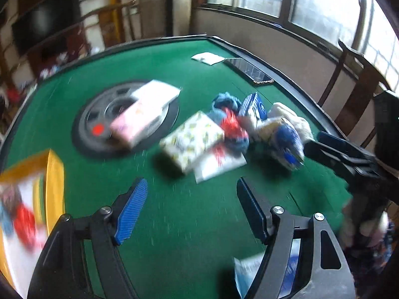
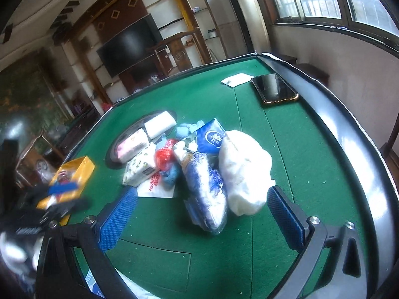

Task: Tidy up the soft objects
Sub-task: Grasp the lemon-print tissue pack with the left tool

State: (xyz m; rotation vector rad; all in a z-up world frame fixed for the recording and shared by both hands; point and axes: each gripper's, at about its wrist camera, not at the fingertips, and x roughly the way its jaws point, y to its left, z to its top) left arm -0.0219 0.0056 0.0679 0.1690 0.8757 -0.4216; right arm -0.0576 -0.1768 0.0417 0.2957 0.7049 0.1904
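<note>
Black tool (image 1: 192, 209), ribbed blue pads (image 1: 131, 210)

the left wrist view is smeared by motion: the pink pack (image 1: 139, 122) and patterned pack (image 1: 192, 140) lose their print. the yellow box (image 1: 53, 174) is cut by the left edge, its contents a blur. in the right wrist view the left tongs (image 2: 63, 194) are blurred, and a packet (image 2: 94, 286) runs off the bottom edge.

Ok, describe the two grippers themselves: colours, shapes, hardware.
Both look alike. The left gripper and the right gripper each have two flat fingers faced with blue ribbed pads, carried on black linkage arms with round silver pivot bolts. No cables or markings show.
</note>
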